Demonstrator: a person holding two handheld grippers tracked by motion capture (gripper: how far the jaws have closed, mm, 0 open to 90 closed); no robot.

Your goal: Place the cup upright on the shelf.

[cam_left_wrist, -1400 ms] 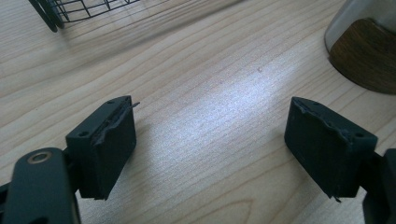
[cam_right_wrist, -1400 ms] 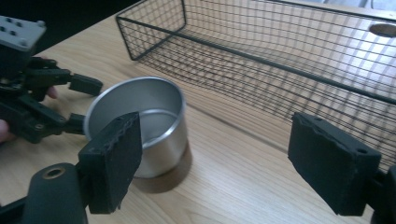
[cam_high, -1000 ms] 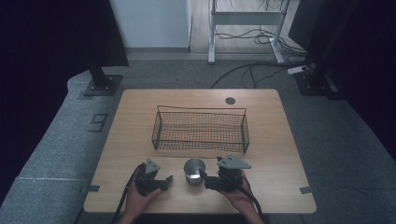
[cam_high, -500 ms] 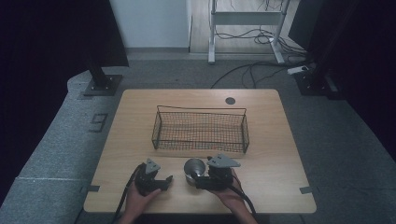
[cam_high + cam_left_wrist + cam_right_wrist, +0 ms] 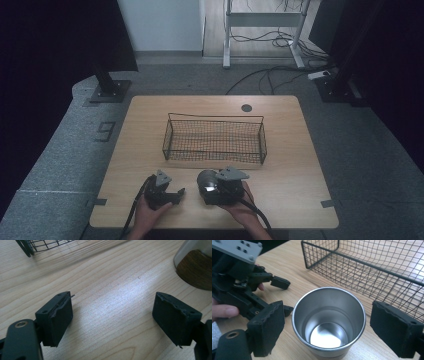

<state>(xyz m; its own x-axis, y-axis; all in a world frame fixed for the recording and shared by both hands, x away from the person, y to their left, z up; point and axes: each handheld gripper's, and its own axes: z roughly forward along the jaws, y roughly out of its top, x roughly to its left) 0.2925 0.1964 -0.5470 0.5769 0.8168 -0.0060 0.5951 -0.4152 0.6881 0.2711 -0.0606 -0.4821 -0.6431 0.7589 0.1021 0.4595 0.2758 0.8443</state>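
Since the earlier frame the right gripper point(image 5: 207, 187) had slid leftward along the near edge of the surface point(image 5: 295, 150) and its jaws had just been opening; they stood spread on either side of the steel cup point(image 5: 329, 321), pads clear of its wall. That cup stood upright near the middle of the near edge, mouth up and bare inside. Just beyond it, toward the centre, sat the wire basket point(image 5: 215, 140). The left gripper point(image 5: 172, 194) lay low near the near-left corner, held in place by the person's left hand point(image 5: 150, 215), jaws spread over bare wood, pointing toward the cup.
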